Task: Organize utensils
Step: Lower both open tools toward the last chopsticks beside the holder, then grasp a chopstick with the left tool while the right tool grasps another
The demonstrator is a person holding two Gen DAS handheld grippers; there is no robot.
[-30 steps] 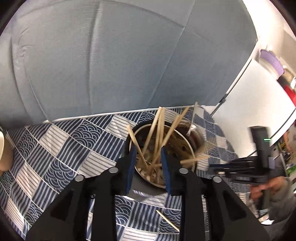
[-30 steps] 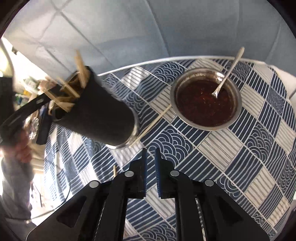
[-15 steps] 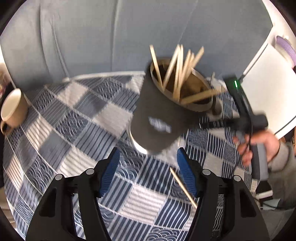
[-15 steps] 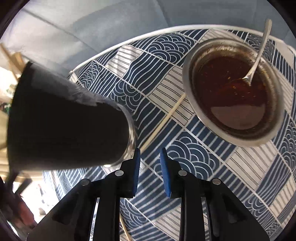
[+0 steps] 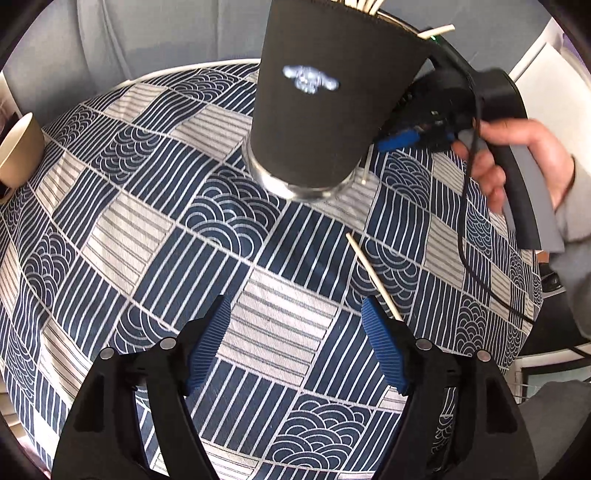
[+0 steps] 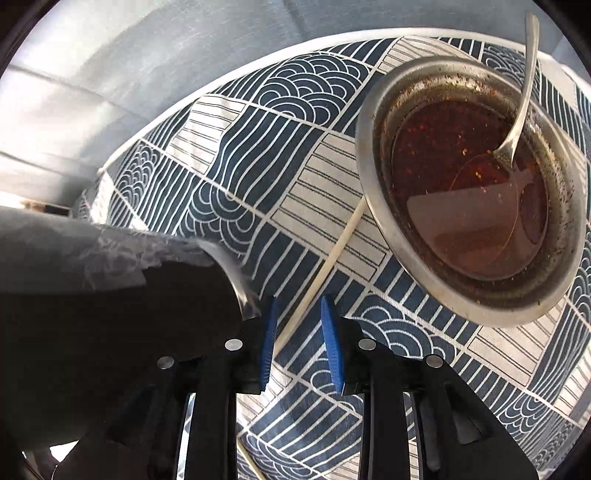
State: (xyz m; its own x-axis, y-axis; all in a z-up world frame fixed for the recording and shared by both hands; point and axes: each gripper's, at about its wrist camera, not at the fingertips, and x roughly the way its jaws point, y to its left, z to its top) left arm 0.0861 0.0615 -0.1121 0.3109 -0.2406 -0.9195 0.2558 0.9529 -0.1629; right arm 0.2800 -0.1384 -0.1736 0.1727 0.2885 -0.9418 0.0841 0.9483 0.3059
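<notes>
A black-sleeved metal cup (image 5: 317, 99) holding several wooden chopsticks stands on the blue patterned tablecloth (image 5: 147, 229). My left gripper (image 5: 295, 343) is wide open and empty, low over the cloth in front of the cup. A loose chopstick (image 5: 373, 277) lies by its right finger. In the right wrist view the cup (image 6: 110, 295) fills the left side. My right gripper (image 6: 297, 339) is open a little, and another loose chopstick (image 6: 325, 269) lies on the cloth, its near end between the fingertips. The right gripper also shows in the left wrist view (image 5: 402, 138), just behind the cup.
A steel bowl (image 6: 369, 147) of red chili oil with a metal spoon (image 6: 521, 103) sits at the right, touching the chopstick's far end. A tan mug (image 5: 18, 151) stands at the table's left edge. Grey upholstery (image 5: 166, 33) rises behind the table.
My left gripper let go of the cup's rim, opened wide and drew back low. My right gripper opened slightly and moved down to the loose chopstick beside the cup.
</notes>
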